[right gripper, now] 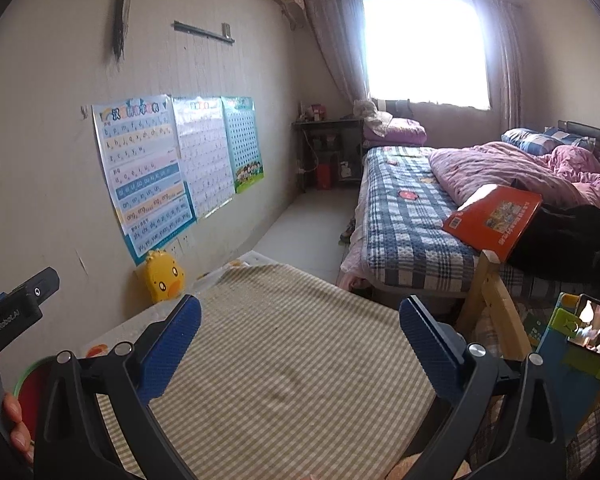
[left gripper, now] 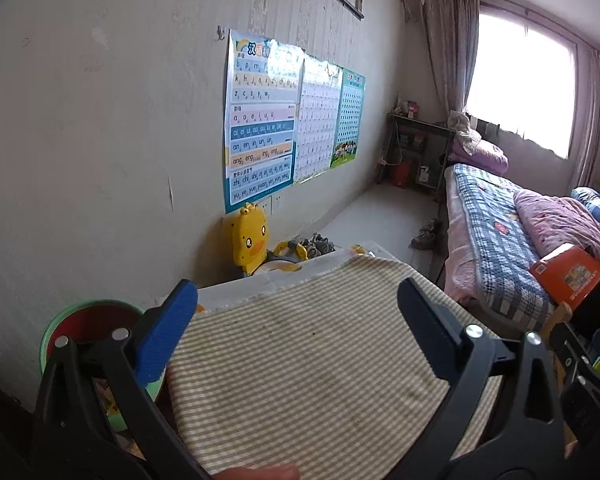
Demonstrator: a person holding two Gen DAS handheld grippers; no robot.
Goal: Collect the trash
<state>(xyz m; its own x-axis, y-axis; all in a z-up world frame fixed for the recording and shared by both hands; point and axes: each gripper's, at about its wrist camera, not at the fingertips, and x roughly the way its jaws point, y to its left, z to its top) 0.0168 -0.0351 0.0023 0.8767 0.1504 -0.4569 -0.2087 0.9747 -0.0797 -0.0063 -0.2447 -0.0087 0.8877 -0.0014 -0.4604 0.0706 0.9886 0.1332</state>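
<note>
Both grippers, left gripper (left gripper: 298, 300) and right gripper (right gripper: 300, 318), hang spread and empty over striped tabletop (left gripper: 320, 360); no trash visible there. Bin (left gripper: 60, 320) off left edge; stage unclear.

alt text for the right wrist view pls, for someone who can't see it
The right gripper hangs open and empty over a table covered in a striped cloth. Beyond it, a bedroom: a yellow duck toy against a wall with learning charts, and a bed holding an orange book.

Three wall charts (right gripper: 172, 168), one duck toy (right gripper: 164, 282), one orange book (right gripper: 494, 222).
</note>
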